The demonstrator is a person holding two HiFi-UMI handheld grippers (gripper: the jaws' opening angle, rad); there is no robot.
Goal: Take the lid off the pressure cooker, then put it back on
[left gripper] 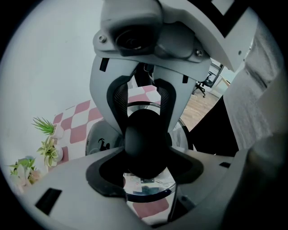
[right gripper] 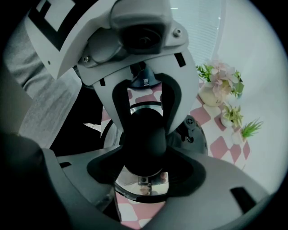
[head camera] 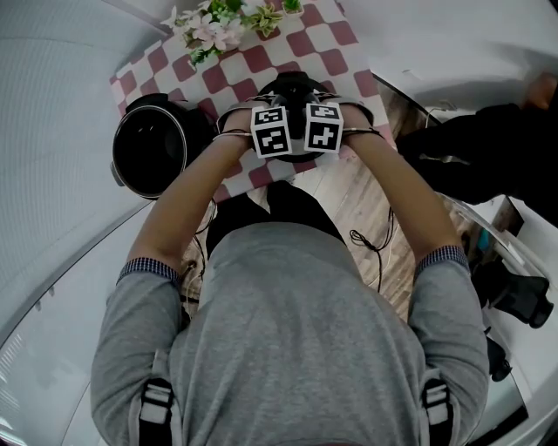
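Observation:
The open black pressure cooker pot [head camera: 179, 131] stands on the red-and-white checked cloth [head camera: 327, 52]. Its lid [head camera: 295, 85] is to the right of the pot, over the cloth, mostly hidden under my hands; whether it rests on the cloth I cannot tell. In the gripper views the lid [left gripper: 148, 191] [right gripper: 141, 184] is a shiny disc with a black knob [left gripper: 146, 139] [right gripper: 144, 139]. My left gripper [head camera: 272, 129] [left gripper: 146, 167] and right gripper [head camera: 323, 126] [right gripper: 144, 168] face each other. Both are shut on that knob from opposite sides.
Small pots of flowers [head camera: 222, 22] line the cloth's far edge. The cooker pot [right gripper: 200, 134] shows behind the jaws in the right gripper view. A person in black [head camera: 488, 157] stands at the right. A cable [head camera: 370, 244] lies on the wooden floor.

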